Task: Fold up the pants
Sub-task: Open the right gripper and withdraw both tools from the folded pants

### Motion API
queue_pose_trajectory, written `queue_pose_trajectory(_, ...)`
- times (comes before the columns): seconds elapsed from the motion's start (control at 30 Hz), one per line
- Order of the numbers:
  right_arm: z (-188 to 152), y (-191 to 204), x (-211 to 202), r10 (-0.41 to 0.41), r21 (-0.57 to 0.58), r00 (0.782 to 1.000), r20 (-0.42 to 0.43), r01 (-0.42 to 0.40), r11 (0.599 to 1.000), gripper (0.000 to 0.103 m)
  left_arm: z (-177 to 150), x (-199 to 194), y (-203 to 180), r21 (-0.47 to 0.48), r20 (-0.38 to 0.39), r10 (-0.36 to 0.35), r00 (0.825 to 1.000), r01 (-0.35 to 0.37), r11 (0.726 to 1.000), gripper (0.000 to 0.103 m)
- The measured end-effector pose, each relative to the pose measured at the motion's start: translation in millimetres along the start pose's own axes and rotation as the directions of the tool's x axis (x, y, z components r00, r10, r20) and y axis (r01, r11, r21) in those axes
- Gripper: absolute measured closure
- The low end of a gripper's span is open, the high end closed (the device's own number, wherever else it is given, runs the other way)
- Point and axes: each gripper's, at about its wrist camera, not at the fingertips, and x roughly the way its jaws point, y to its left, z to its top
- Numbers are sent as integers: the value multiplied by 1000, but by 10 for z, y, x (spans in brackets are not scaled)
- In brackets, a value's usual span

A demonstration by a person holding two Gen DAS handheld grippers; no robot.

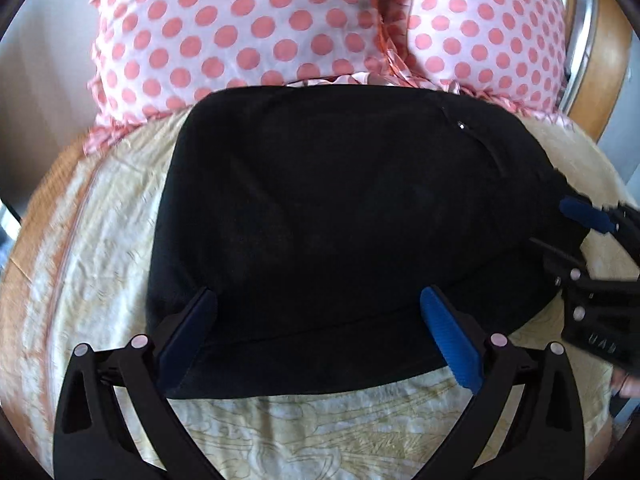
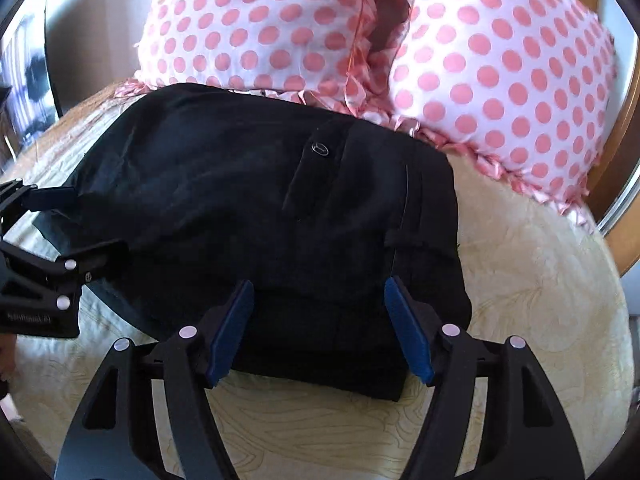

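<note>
Folded black pants [image 1: 340, 208] lie flat on a cream patterned bedsheet [image 1: 320, 432]. A small button [image 2: 320, 148] on a pocket flap shows in the right wrist view. My left gripper [image 1: 318, 296] is open and hovers over the near left part of the pants, its blue pads wide apart and pinching no fabric. My right gripper [image 2: 320, 284] is also open, above the near right corner of the pants [image 2: 280, 208]. Each gripper appears in the other's view: the right gripper [image 1: 568, 236] at the pants' right edge, the left gripper [image 2: 80, 226] at their left edge.
Two white pillows with pink dots [image 1: 240, 40] [image 2: 500, 80] lean at the head of the bed, touching the far edge of the pants. A wooden bed frame [image 1: 600, 80] rises at the right. Bare sheet [image 2: 540, 280] lies to the right and in front.
</note>
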Motion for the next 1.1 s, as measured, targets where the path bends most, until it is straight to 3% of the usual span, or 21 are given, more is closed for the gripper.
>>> queue_pose_trajectory(0.13, 17, -12, 35, 6, 26, 1000, -16, -6, 1000, 31, 12, 42, -11, -34, -23, 3, 1000, -4, 999, 2)
queue_pose_trajectory(0.3, 9, -51, 51, 20, 69, 1000, 2, -20, 997, 28, -15, 4, 2, -15, 32, 10, 999, -9, 1000, 2)
queue_pose_trajectory(0.43, -36, -193, -140, 86, 209, 995, 48, -94, 973, 11, -158, -289, 76, -19, 106, 66, 992, -64, 998, 2)
queue_pose_trajectory(0.5, -115, -212, -319, 62, 254, 995, 78, -80, 964, 1, -244, -440, 113, -6, 135, 117, 984, -117, 993, 2)
queue_pose_trajectory(0.57, -235, -190, -486, 32, 285, 995, 94, -57, 957, 1, -370, -584, 150, 3, 156, 148, 977, -151, 989, 2)
queue_pose_trajectory(0.63, -330, -150, -569, 51, 296, 995, 91, -76, 952, 1, -496, -694, 206, -7, 169, 143, 975, -144, 990, 2)
queue_pose_trajectory(0.83, -616, 132, -627, 48, 276, 998, 50, -60, 959, 1, -810, -784, 290, -50, 107, 139, 985, -134, 990, 2)
queue_pose_trajectory(1.1, -730, 353, -551, 31, 233, 1000, -5, -29, 972, 1, -914, -677, 263, -68, 36, 107, 994, -105, 992, 2)
